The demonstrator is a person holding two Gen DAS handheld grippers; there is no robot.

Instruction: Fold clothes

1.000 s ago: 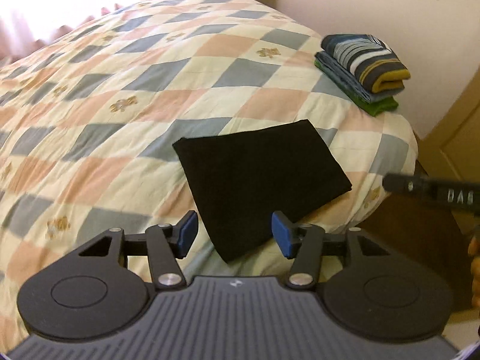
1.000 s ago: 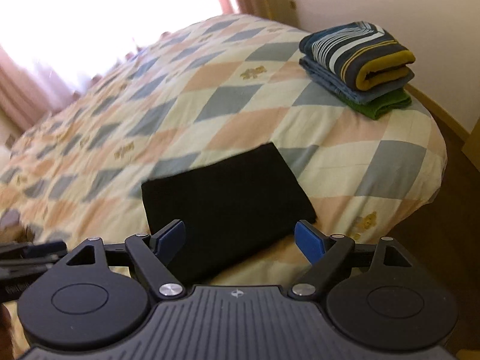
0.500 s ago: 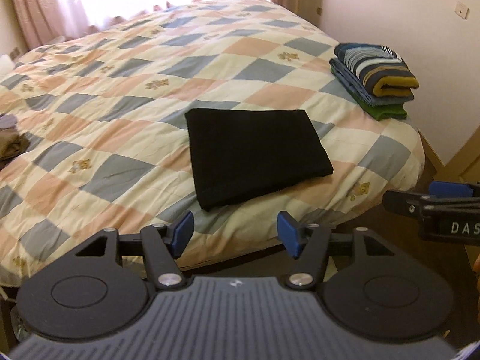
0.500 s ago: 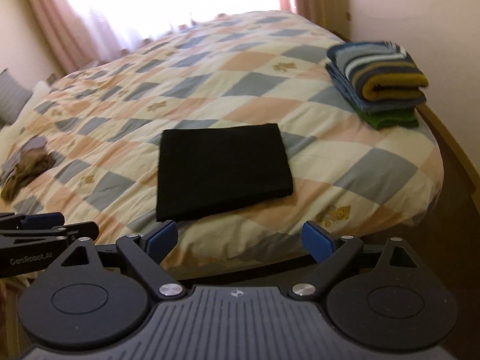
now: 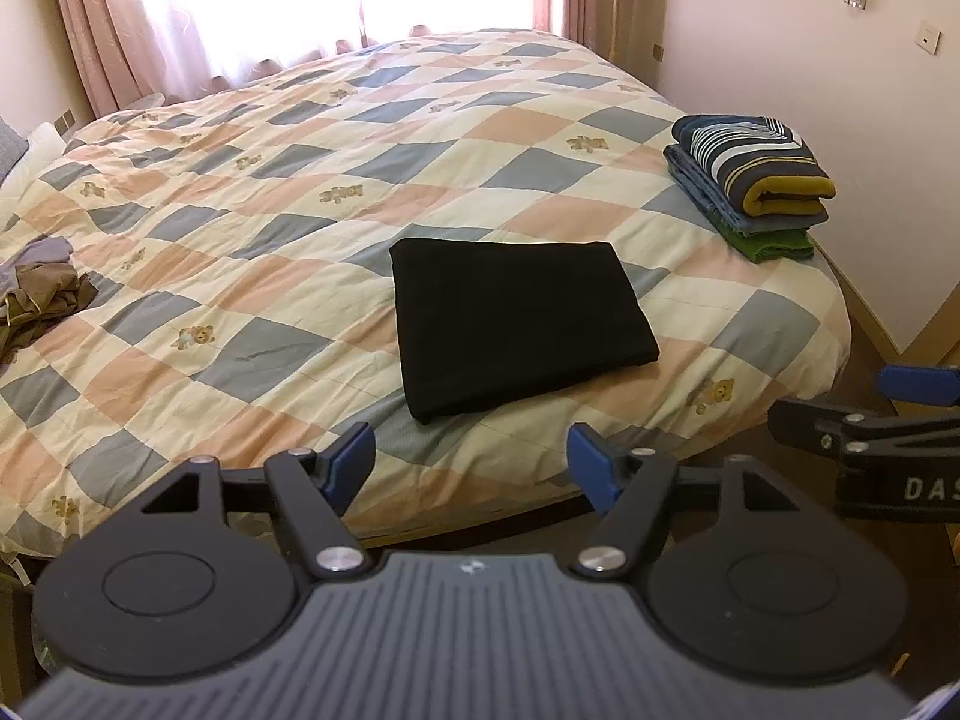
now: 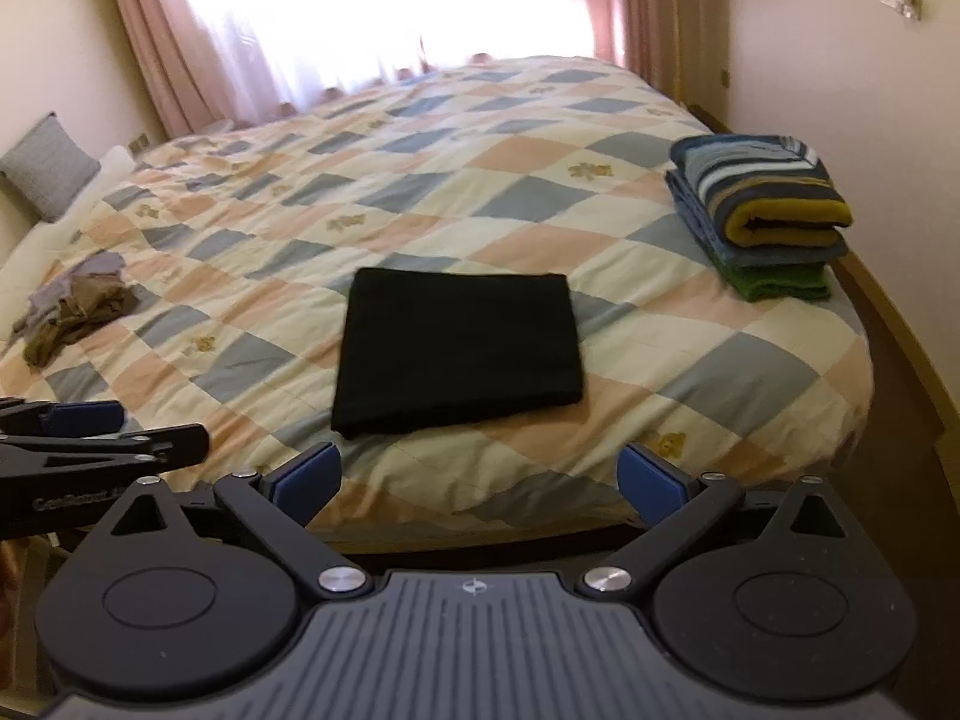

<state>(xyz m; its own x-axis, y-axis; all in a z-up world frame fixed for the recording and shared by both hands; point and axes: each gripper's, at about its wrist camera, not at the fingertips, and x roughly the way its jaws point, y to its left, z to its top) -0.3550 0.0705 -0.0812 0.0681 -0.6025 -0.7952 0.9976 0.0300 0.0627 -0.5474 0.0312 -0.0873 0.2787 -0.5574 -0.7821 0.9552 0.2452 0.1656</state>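
A black garment (image 5: pixel 516 318) lies folded into a flat rectangle near the foot edge of the bed; it also shows in the right wrist view (image 6: pixel 459 348). My left gripper (image 5: pixel 471 465) is open and empty, held off the bed's edge below the garment. My right gripper (image 6: pixel 477 480) is open and empty, also back from the bed. A stack of folded clothes (image 5: pixel 750 186), striped on top and green at the bottom, sits at the bed's right corner (image 6: pixel 762 216). A crumpled brown and grey pile of clothes (image 5: pixel 36 300) lies at the left (image 6: pixel 78 306).
The bed has a checkered quilt (image 5: pixel 300 192) of blue, peach and cream. Curtains and a bright window (image 6: pixel 384 12) stand behind it. A wall (image 5: pixel 810 60) runs along the right side. A grey pillow (image 6: pixel 48 165) lies at the far left.
Both grippers have pulled back and away from the black garment, so the whole bed is in view. The garment stays folded on the quilt. Both grippers stay open.
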